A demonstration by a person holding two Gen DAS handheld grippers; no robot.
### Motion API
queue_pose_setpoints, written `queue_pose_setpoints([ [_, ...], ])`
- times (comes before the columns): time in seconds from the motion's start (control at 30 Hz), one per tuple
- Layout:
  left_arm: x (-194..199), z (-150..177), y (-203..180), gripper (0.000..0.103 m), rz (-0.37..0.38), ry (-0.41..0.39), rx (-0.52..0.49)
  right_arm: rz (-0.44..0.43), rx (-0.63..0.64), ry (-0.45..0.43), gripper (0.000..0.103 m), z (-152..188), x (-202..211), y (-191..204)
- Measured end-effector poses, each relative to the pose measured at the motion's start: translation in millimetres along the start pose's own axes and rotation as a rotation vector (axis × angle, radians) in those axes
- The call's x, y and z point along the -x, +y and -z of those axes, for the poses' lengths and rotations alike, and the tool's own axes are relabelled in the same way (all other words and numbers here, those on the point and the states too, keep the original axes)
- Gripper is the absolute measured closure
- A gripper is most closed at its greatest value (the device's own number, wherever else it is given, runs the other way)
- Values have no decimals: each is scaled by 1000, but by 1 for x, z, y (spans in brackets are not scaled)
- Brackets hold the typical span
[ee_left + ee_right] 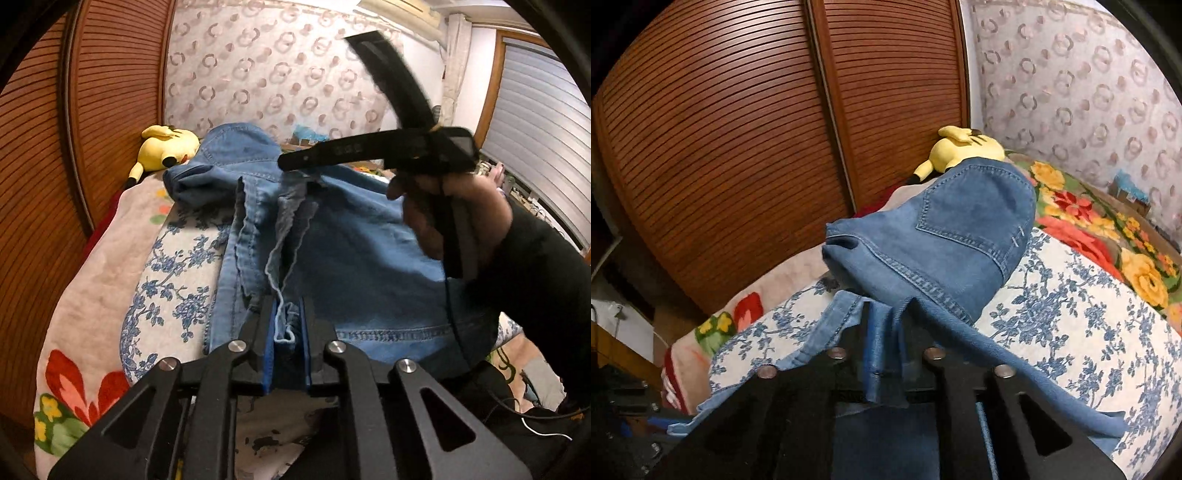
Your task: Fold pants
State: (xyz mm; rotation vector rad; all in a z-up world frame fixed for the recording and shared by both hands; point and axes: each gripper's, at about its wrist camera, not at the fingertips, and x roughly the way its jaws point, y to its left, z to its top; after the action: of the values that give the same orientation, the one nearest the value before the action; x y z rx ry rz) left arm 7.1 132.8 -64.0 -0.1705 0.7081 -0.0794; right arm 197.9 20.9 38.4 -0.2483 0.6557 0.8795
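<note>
A pair of blue denim jeans [347,243] lies on the bed, its waist and back pocket [967,206] toward the far end. My left gripper [288,325] is shut on a frayed leg hem of the jeans, with a loose pale thread hanging between its blue pads. My right gripper [886,325] is shut on another fold of the jeans hem, and the fabric drapes over its fingers. In the left wrist view the right gripper [295,160] shows from the side, held by a hand above the jeans.
A white sheet with blue flowers [1071,314] covers the bed over a floral blanket [1108,236]. A yellow plush toy [166,146] lies at the far end. Slatted wooden wardrobe doors [738,147] stand along the left.
</note>
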Motion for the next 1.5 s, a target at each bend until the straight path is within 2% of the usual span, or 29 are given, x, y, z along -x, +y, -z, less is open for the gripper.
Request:
queue_pose_setpoints([
  [0.03, -1, 0, 1, 92, -2, 4, 4, 2, 5, -1, 69, 2, 2, -1],
  [0.07, -1, 0, 3, 92, -8, 5, 8, 5, 8, -7, 59, 2, 8, -2],
  [0.1, -1, 0, 4, 92, -13, 6, 12, 9, 15, -12, 55, 3, 14, -4],
  [0.17, -2, 0, 6, 90, -24, 10, 18, 27, 15, -13, 53, 5, 24, -10],
  [0.27, -5, -2, 8, 77, -33, 17, 19, 66, -2, -35, 53, 9, 45, -23],
  [0.33, -8, -2, 8, 63, -23, 25, 16, 73, -21, -41, 53, 11, 61, -36],
  [0.47, -17, 0, 8, 62, -22, 41, 23, 141, -54, -60, 53, 23, 92, -63],
  [0.6, -21, 4, 15, 62, -35, 51, 45, 197, -80, -31, 53, 53, 113, -93],
  [0.67, -24, 5, 19, 62, -53, 52, 54, 211, -132, -9, 53, 69, 118, -112],
  [0.8, -23, 6, 26, 62, -83, 46, 68, 192, -240, 34, 53, 97, 114, -139],
  [0.93, -27, 8, 34, 62, -85, 56, 84, 154, -288, 75, 53, 108, 92, -148],
  [1.13, -30, 10, 34, 62, -90, 60, 79, 54, -365, 144, 53, 105, 50, -162],
  [1.3, -31, 10, 34, 62, -90, 57, 73, 33, -353, 149, 53, 102, 36, -162],
  [1.33, -30, 10, 34, 62, -90, 57, 73, 29, -349, 146, 54, 103, 35, -161],
  [1.37, -30, 10, 33, 62, -90, 55, 74, 23, -339, 140, 68, 103, 36, -160],
  [1.4, -30, 10, 32, 62, -91, 51, 73, 22, -331, 124, 88, 102, 40, -159],
  [1.5, -27, 7, 26, 62, -99, 41, 56, 12, -311, 45, 94, 99, 64, -156],
])
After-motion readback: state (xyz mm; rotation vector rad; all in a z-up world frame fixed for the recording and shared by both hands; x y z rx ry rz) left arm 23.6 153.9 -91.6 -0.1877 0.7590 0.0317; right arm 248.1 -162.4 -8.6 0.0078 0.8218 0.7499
